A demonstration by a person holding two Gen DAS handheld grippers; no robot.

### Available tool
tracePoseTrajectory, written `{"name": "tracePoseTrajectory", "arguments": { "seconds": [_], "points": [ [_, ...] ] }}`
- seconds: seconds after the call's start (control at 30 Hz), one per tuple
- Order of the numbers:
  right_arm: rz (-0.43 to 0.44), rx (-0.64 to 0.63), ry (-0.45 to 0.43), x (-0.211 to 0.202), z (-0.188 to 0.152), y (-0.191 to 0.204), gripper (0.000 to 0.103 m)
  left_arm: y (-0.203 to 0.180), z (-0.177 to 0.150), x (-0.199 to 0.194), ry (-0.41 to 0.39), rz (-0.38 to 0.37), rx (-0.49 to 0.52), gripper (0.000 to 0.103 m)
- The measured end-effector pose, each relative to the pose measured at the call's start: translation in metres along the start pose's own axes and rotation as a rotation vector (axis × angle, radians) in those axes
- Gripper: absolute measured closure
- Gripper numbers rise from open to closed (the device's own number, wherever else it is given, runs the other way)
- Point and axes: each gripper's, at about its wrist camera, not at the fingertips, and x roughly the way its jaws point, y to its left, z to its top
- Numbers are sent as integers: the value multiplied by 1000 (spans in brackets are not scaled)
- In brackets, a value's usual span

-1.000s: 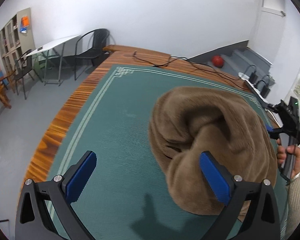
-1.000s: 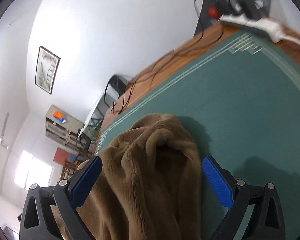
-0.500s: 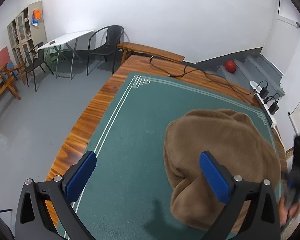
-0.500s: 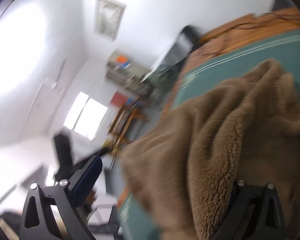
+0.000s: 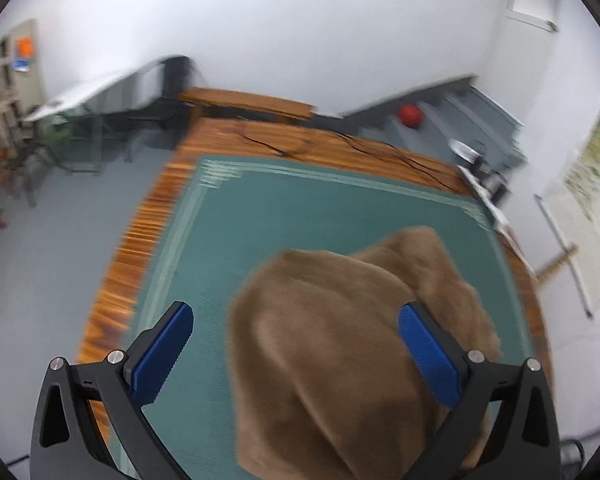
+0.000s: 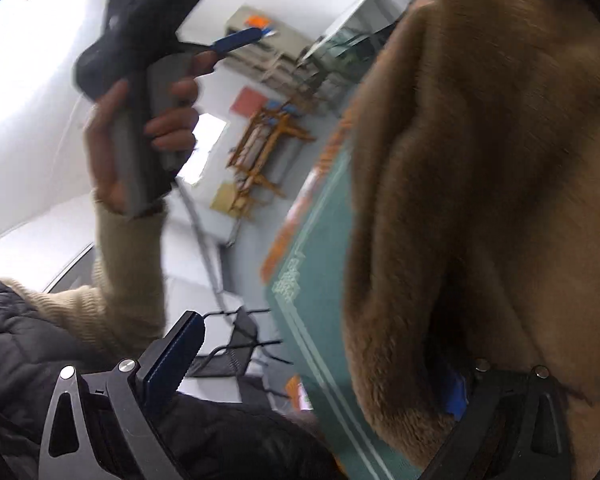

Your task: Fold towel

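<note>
My left gripper (image 5: 296, 356) hovers spread wide, my right gripper (image 6: 320, 364) gapes with the bunched towel (image 5: 352, 344) draped over 1 finger near the table's (image 5: 148, 240) right edge, so it may slide off.

The towel (image 5: 340, 344) lies bunched on the mat (image 5: 284, 216), toward the mat's near right part; the mat lies on the wooden table (image 5: 148, 232). The left gripper (image 5: 296, 352) hangs above the towel's near edge, its right finger over the cloth and its left finger over bare mat. Cables (image 5: 380, 148) run along the table's far edge, with a bench (image 5: 248, 102) and a ball (image 5: 410, 113) behind. In the right wrist view the towel (image 6: 480, 200) drapes over the right finger of the right gripper (image 6: 320, 364), apparently lifted, with the left hand (image 6: 140, 136) up to the left.
</note>
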Motion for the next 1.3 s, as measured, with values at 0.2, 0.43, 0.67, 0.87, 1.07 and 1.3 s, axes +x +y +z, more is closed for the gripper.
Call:
{"name": "tracePoseTrajectory", "arguments": {
  "seconds": [0.2, 0.43, 0.67, 0.87, 1.07, 1.3],
  "points": [
    [-59, -31, -32, 11, -12, 6, 1, -53, 0, 19, 71, -122, 114, 0],
    [-120, -88, -9, 34, -38, 27, 1, -76, 5, 65, 212, -87, 137, 0],
    [-168, -117, -15, 45, -45, 48, 1, -78, 7, 81, 339, -298, 28, 0],
    [-207, -147, -5, 41, -42, 50, 1, -109, 11, 104, 384, -302, 61, 1],
    [-259, -147, -34, 44, -52, 58, 1, -104, 5, 135, 485, -321, -11, 83],
    [-450, -73, -199, -6, -65, 66, 1, -60, 40, 65, 279, -410, -90, 90]
  ]
}}
